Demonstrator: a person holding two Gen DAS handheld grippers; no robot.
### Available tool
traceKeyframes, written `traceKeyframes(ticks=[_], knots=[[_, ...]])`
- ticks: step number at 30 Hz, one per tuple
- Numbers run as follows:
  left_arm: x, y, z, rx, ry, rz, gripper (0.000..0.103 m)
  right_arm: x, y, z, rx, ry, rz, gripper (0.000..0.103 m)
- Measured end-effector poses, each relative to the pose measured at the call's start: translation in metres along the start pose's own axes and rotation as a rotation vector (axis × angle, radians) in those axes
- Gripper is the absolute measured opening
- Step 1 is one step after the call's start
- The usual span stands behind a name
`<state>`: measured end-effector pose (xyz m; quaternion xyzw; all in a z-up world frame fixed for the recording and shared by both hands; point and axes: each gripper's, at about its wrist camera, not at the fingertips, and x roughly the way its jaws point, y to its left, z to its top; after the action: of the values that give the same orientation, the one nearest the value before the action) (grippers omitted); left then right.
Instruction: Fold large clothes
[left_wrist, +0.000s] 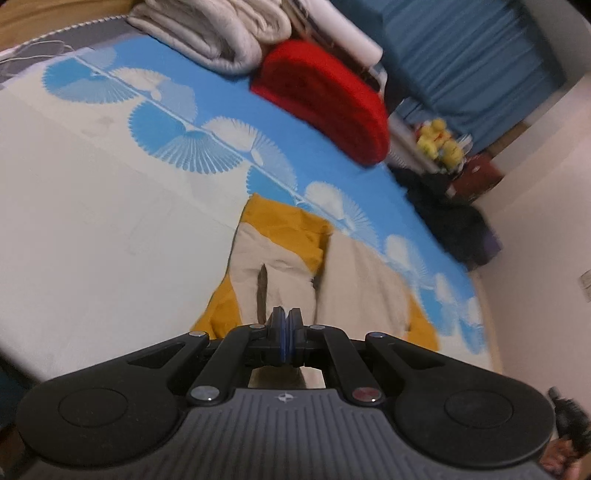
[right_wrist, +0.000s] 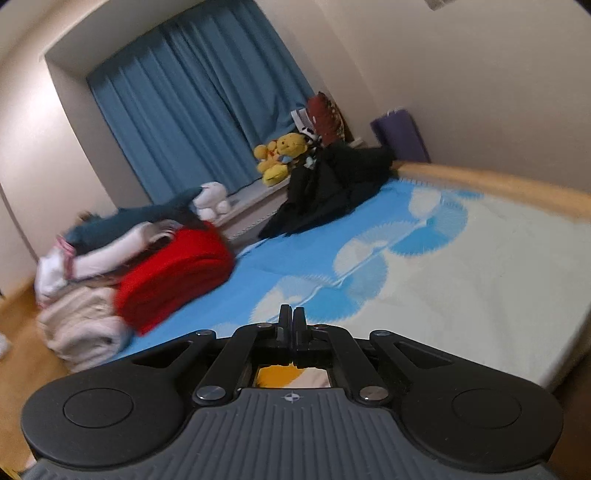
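A cream and mustard-yellow garment (left_wrist: 343, 273) lies partly folded on the bed sheet (left_wrist: 92, 206), right in front of my left gripper (left_wrist: 284, 317). The left gripper's jaws are closed together just above the garment's near edge; whether cloth is pinched between them is hidden. In the right wrist view my right gripper (right_wrist: 291, 317) is shut with its jaws pressed together, held above the sheet (right_wrist: 480, 266). A small patch of the yellow and cream garment (right_wrist: 277, 376) shows below the right gripper's linkage.
A folded red blanket (left_wrist: 325, 99) and a stack of cream bedding (left_wrist: 221, 33) sit at the bed's far side, also in the right wrist view (right_wrist: 173, 273). Black clothes (right_wrist: 332, 188) are piled at a bed corner. Yellow plush toys (right_wrist: 277, 158) sit by blue curtains (right_wrist: 192, 110).
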<state>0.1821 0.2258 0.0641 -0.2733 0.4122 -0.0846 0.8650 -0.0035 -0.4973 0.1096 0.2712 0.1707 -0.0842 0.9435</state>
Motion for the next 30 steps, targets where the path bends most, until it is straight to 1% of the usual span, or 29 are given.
traceKeyframes(ticks=[1,3,5,7,9,11,12,13,14,15,16,17,18,19,20,21,22,23,25,26,27,28,29,30], knots=[[0.016,-0.004,0.008,0.007,0.01,-0.007,0.001,0.015,0.003,0.001,0.005,0.01,0.019,0.0],[0.041,-0.013,0.024,0.014,0.025,-0.023,0.001,0.034,0.011,-0.003,0.008,0.02,0.031,0.0],[0.062,-0.024,0.044,0.032,0.021,-0.05,0.001,0.041,0.017,-0.009,0.019,0.018,0.062,0.0],[0.087,-0.031,0.067,0.026,0.02,-0.041,0.001,0.042,0.019,-0.014,0.025,0.001,0.079,0.0],[0.121,-0.032,0.092,0.013,0.02,-0.013,0.001,0.043,0.012,-0.019,0.049,-0.002,0.077,0.0],[0.167,-0.025,0.117,-0.03,0.048,0.019,0.001,0.044,0.004,-0.022,0.089,0.0,0.068,0.0],[0.191,-0.018,0.126,-0.054,0.068,0.05,0.002,0.044,0.0,-0.024,0.106,0.001,0.056,0.0],[0.209,-0.009,0.132,-0.087,0.07,0.109,0.002,0.044,-0.004,-0.026,0.121,0.004,0.04,0.0],[0.217,0.0,0.136,-0.124,0.063,0.16,0.005,0.043,-0.007,-0.028,0.13,0.007,0.031,0.0],[0.22,0.008,0.137,-0.168,0.06,0.18,0.008,0.042,-0.008,-0.03,0.134,0.009,0.026,0.0],[0.217,0.015,0.134,-0.218,0.067,0.168,0.024,0.04,-0.008,-0.034,0.133,0.012,0.024,0.0],[0.21,0.018,0.129,-0.234,0.064,0.131,0.034,0.038,-0.007,-0.037,0.129,0.017,0.025,0.001],[0.2,0.016,0.122,-0.207,0.055,0.109,0.034,0.036,-0.006,-0.041,0.121,0.029,0.036,0.003],[0.189,0.01,0.113,-0.152,0.048,0.11,0.037,0.036,-0.004,-0.045,0.11,0.051,0.053,0.003],[0.178,0.003,0.103,-0.088,0.046,0.114,0.043,0.037,-0.002,-0.051,0.096,0.088,0.078,0.003],[0.168,-0.002,0.092,-0.038,0.048,0.109,0.046,0.038,-0.001,-0.056,0.087,0.128,0.098,0.01],[0.157,-0.006,0.079,-0.009,0.046,0.094,0.051,0.041,0.001,-0.066,0.079,0.189,0.132,0.023],[0.147,-0.006,0.066,0.007,0.039,0.075,0.056,0.042,0.003,-0.074,0.072,0.229,0.158,0.03],[0.141,-0.005,0.043,0.041,0.044,0.058,0.063,0.043,0.011,-0.094,0.031,0.337,0.219,0.057],[0.143,-0.005,0.033,0.055,0.057,0.061,0.064,0.044,0.016,-0.104,0.007,0.39,0.238,0.063],[0.149,-0.002,0.023,0.059,0.086,0.061,0.064,0.045,0.021,-0.116,-0.013,0.444,0.251,0.072],[0.155,0.002,0.018,0.054,0.115,0.057,0.064,0.047,0.025,-0.129,-0.024,0.508,0.278,0.074],[0.161,0.006,0.016,0.043,0.139,0.057,0.063,0.048,0.03,-0.139,-0.038,0.566,0.31,0.073],[0.165,0.008,0.014,0.037,0.148,0.064,0.062,0.049,0.038,-0.149,-0.069,0.616,0.334,0.073]])
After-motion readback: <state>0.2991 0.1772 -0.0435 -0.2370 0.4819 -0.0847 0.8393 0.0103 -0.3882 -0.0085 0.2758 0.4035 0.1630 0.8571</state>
